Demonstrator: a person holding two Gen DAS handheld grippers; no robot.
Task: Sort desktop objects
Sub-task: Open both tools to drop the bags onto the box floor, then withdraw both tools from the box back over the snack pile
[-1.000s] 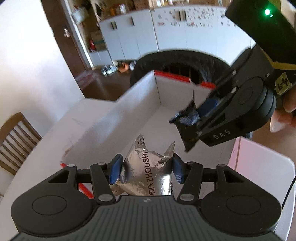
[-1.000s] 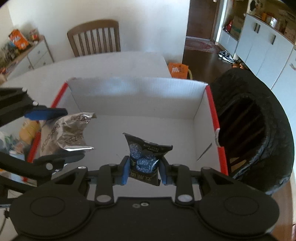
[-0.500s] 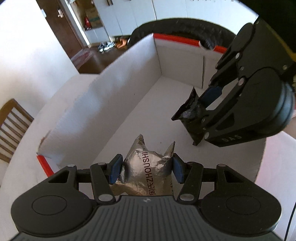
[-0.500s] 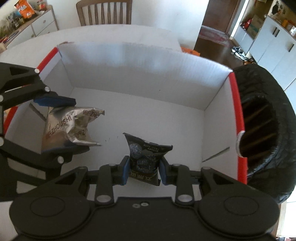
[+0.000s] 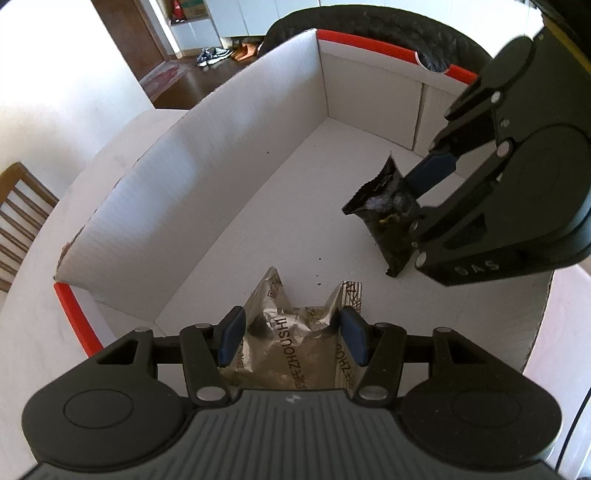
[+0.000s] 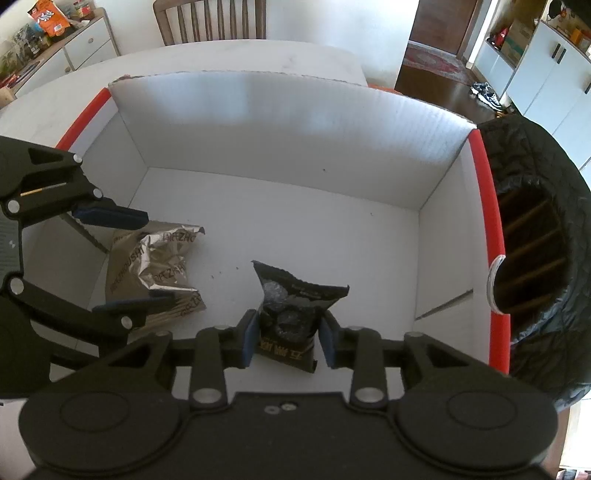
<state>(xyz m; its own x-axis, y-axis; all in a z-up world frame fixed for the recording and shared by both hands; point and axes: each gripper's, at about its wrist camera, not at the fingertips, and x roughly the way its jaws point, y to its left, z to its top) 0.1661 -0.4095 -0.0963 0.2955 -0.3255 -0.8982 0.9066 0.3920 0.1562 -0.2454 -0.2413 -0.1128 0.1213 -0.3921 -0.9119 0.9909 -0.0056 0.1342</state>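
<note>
A white cardboard box with red rims (image 5: 236, 155) (image 6: 288, 133) stands on the white table. My left gripper (image 5: 291, 334) is low inside it, its pads wider apart than before around a silver foil snack packet (image 5: 295, 343) that rests on the box floor; the packet also shows in the right wrist view (image 6: 159, 266). My right gripper (image 6: 288, 338) is inside the box too, its pads slightly apart beside a black snack packet (image 6: 291, 314) (image 5: 388, 210) that touches the floor.
A black-lined bin (image 6: 535, 258) stands right beside the box's red-edged side. A wooden chair (image 6: 210, 18) is at the table's far edge. A sideboard with snack bags (image 6: 55, 40) is at the back left.
Both grippers have come down into the box with their packets. Both jaws have widened a little and the packets now rest on the box floor.
</note>
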